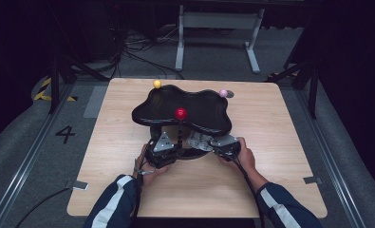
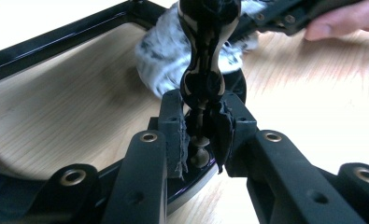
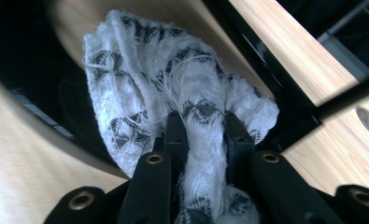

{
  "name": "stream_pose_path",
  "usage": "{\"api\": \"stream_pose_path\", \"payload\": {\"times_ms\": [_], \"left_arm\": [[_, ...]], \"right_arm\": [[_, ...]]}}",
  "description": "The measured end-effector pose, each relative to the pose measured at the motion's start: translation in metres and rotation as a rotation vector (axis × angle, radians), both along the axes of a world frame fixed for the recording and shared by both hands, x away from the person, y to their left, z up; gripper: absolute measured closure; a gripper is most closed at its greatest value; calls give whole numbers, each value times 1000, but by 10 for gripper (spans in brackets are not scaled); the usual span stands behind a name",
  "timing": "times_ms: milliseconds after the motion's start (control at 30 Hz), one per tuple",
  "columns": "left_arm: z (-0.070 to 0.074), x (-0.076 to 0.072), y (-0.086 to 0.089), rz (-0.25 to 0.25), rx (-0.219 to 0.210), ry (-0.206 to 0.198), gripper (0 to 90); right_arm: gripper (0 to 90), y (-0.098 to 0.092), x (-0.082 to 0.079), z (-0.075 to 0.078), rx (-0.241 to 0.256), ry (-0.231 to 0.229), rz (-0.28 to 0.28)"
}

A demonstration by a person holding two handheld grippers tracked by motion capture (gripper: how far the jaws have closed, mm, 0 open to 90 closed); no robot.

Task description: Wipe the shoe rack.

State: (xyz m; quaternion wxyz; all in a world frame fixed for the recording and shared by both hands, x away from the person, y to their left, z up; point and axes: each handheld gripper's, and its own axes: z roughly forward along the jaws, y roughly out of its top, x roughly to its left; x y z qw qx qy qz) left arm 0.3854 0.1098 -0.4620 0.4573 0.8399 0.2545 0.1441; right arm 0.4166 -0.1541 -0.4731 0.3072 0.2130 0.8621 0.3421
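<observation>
Stand (image 1: 181,124) of black lacquer is the thing I work on: it sits in the middle of the tabletop (image 1: 280,142), with a wavy black tray on top, a red ball at the tip of its post, and a base plate below. I judge that the step in hand is wiping this stand while I keep it steady.

My left gripper (image 2: 202,140) has its jaws pressed together on the thin lower part of the post (image 2: 202,70), just above the base; it holds the stand upright. In the high view this gripper (image 1: 162,151) is at the near edge of the stand.

My right gripper (image 3: 204,140) has its jaws pinching a white cloth with grey pattern (image 3: 173,79), bunched and pushed against the black base, just beside the post.

Next, I think, the cloth must be rubbed around the post and over the base, with light pressure, while the left jaws do not loosen, otherwise the stand can tilt.
</observation>
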Motion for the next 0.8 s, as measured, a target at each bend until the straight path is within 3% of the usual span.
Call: {"api": "stream_pose_path", "payload": {"times_ms": [33, 67, 100, 133, 200, 233, 333, 400, 433, 467, 500, 533, 567, 800], "left_arm": [[0, -1, -2, -2, 0, 6, 741], [-1, 0, -4, -15, -5, -5, 741], [-1, -1, -6, -10, -7, 2, 741], [-1, -2, -8, -16, -6, -1, 741], [-2, -2, -12, -20, -3, -7, 741], [-1, -2, -12, -24, 6, -18, 740], [-2, -2, -13, -22, 2, -4, 740], [-2, -1, -14, -26, 1, -3, 738], [-2, -1, -15, -25, 3, -3, 737], [-2, -1, -15, -25, 3, -3, 737], [-2, 0, -15, -28, 3, -9, 737], [-3, 0, -15, -29, 2, -7, 736], [-3, 0, -15, -28, 1, -6, 735], [-2, 0, -15, -29, 11, -4, 729]], "right_arm": [[763, -1, 1, -1, 12, 4, -19], [763, -5, 3, 0, 3, 0, -26], [762, -10, 7, 1, -40, -38, -36], [763, -11, 7, 0, -36, -32, -48], [763, -9, 5, -1, 32, 14, -58], [764, -11, 6, 0, 12, 1, -53], [763, -12, 2, 1, -16, -7, -41], [764, -8, -3, 1, -13, -5, -19], [764, -2, -8, 2, -34, -19, 15], [764, -2, -8, 2, -34, -19, 15], [764, 4, -14, 1, 0, 8, 33], [765, 7, -17, 2, -21, -3, 46], [766, 15, -23, 2, -7, -11, 68], [767, 16, -25, 2, -4, -2, 51]]}}
